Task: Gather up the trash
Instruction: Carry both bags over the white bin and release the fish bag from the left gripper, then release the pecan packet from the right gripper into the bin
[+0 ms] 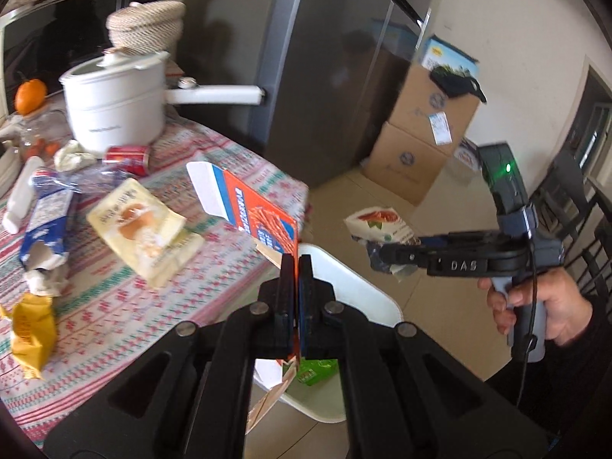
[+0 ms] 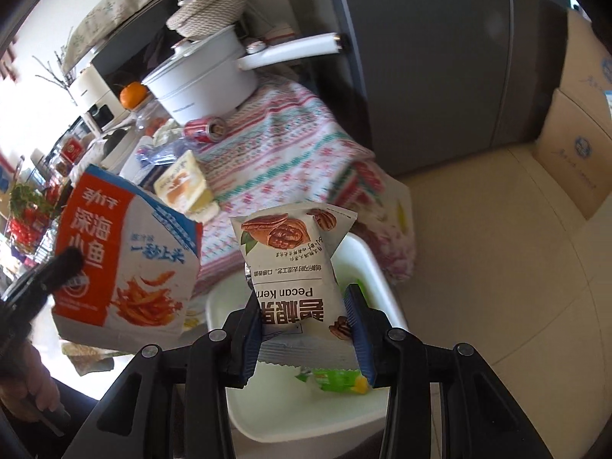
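L gripper (image 1: 297, 267) pinched tight on orange snack box (image 1: 260, 210), box hanging past table edge (image 1: 294, 206) at 12 o'clock, over white bin (image 1: 359, 287). R gripper (image 2: 302, 306), jaws part-open, clamps pecan bag (image 2: 294, 264) above bin rim; bare floor (image 2: 497, 267) at 3 o'clock.

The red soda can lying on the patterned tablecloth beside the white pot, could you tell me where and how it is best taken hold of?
Grip the red soda can across its round body, coming from above. It lies on its side beside the white pot, so its curved flanks face the fingers, probably with one pad on each side.
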Motion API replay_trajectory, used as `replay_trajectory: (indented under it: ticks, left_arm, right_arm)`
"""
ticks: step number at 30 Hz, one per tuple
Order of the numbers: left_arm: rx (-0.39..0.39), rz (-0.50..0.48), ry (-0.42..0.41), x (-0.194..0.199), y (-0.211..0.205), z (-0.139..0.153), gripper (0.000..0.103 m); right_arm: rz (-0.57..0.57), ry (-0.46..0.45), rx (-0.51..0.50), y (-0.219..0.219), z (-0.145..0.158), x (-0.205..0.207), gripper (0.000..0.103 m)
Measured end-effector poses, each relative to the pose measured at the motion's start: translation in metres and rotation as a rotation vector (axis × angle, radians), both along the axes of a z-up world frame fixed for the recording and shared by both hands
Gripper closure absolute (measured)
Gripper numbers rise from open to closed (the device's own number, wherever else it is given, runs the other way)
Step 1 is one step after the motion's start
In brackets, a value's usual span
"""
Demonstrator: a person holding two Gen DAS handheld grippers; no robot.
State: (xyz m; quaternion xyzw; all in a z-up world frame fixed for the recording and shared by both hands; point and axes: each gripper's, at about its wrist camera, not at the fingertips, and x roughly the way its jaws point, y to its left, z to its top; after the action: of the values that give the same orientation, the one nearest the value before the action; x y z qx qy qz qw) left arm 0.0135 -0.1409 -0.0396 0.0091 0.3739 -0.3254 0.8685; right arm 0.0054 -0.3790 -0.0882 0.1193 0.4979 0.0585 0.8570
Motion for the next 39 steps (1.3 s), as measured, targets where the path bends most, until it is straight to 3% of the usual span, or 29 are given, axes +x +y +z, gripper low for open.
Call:
replay_trajectory:
  ticks: [11, 23, 26, 28, 39]
  left_arm:
    - [0.052, -0.075, 0.007, -0.003, -0.060, -0.043, 0.101]
    - [0.112, -0.050, 0.045, 0.010, -0.074, -0.073, 0.100]
    - [0.129, -0.047, 0.044, 0.011, -0.071, -0.069, 0.087]
    - [0.129, -0.026, 0.040, 0.012, -0.065, -0.064, 0.065]
    - [0.127, 0.108, 0.061, 0.024, -0.003, -0.038, 0.040]
  right_arm:
    - [-0.035, 0.047, 0.008, -0.033, -0.016, -0.014, 0.061]
    - [-0.047, 0.058, -0.001, -0.038, -0.017, -0.016, 0.060]
    - [-0.051, 0.063, -0.009, -0.037, -0.018, -0.014, 0.060]
    - [-0.049, 0.067, -0.015, -0.036, -0.018, -0.014, 0.060]
    - [0.011, 0.108, -0.047, -0.014, -0.028, -0.008, 0.059]
